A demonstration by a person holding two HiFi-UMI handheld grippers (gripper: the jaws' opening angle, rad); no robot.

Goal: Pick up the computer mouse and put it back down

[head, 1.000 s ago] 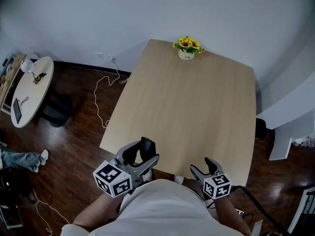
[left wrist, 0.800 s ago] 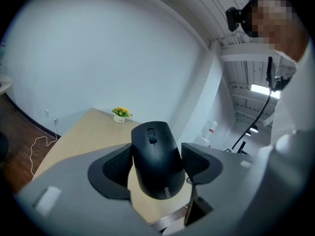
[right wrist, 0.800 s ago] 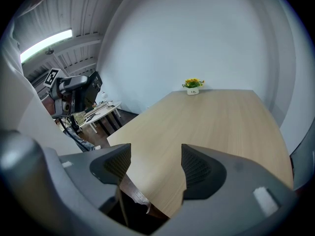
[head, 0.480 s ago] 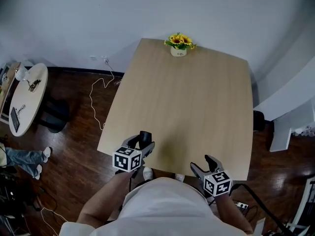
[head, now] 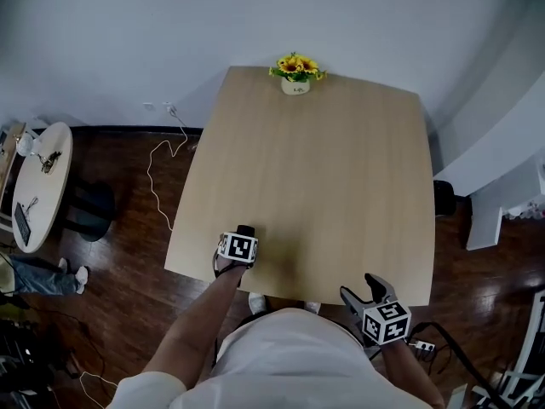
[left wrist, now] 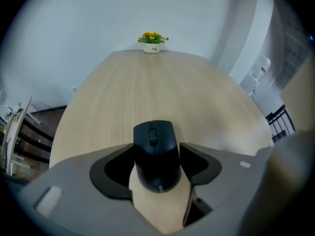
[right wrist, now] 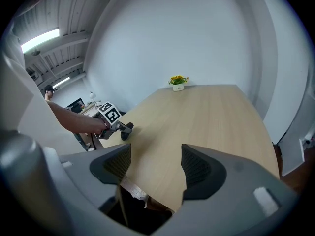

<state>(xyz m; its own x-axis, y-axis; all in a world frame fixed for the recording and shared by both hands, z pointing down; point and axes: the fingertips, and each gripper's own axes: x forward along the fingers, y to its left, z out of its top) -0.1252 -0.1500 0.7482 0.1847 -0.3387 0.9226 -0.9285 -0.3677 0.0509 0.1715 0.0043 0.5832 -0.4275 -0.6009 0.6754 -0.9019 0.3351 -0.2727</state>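
Observation:
The black computer mouse point(left wrist: 155, 136) lies on the light wooden table point(head: 315, 160) near its front left corner, nose toward the far edge. My left gripper point(left wrist: 157, 155) points steeply down over it, and its jaws are closing with both pads against the mouse's sides. In the head view the left gripper point(head: 241, 235) and its marker cube hide most of the mouse point(head: 246, 229). My right gripper point(head: 358, 286) hangs open and empty off the table's front right edge. The right gripper view shows its own jaws point(right wrist: 156, 166) apart and the left gripper point(right wrist: 118, 127) far off.
A small pot of yellow flowers point(head: 295, 73) stands at the table's far edge. A round side table point(head: 38, 177) and a white cable point(head: 162, 169) lie on the dark floor to the left. White furniture point(head: 485, 228) stands to the right.
My left gripper has dropped from above the table's front edge down to the tabletop, carrying the mouse, and tipped steeply downward. The right gripper shifted slightly right.

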